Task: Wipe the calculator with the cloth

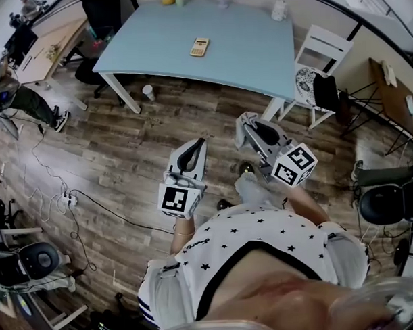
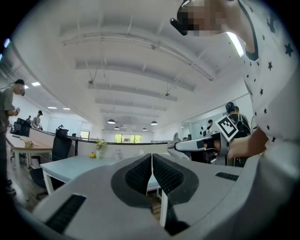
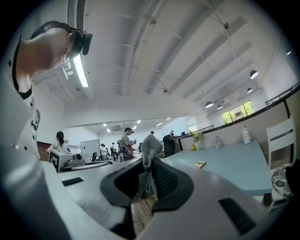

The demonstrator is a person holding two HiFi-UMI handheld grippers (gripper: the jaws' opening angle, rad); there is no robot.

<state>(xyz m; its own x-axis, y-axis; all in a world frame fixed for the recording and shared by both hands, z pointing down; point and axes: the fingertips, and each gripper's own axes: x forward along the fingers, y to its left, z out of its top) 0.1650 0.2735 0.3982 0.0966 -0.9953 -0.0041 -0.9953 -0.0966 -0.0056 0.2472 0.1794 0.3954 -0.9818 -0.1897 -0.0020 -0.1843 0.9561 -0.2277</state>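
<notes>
A small beige calculator (image 1: pixel 200 47) lies on the light blue table (image 1: pixel 256 51), far ahead of both grippers; it shows in the right gripper view too (image 3: pixel 199 164). My right gripper (image 1: pixel 244 120) is held over the wooden floor, shut on a grey cloth (image 3: pixel 150 146) that sticks up past its jaws. My left gripper (image 1: pixel 201 142) hangs beside it to the left, shut with nothing between its pads (image 2: pixel 140 174). From the left gripper view, the right gripper (image 2: pixel 201 144) and the cloth's tip (image 2: pixel 176 139) show to the right.
A white chair (image 1: pixel 319 50) with a dark bag stands at the table's right end. A cup (image 1: pixel 148 92) sits on the floor by a table leg. Bottles (image 1: pixel 278 9) stand at the table's far edge. Cables and a power strip (image 1: pixel 68 198) lie left.
</notes>
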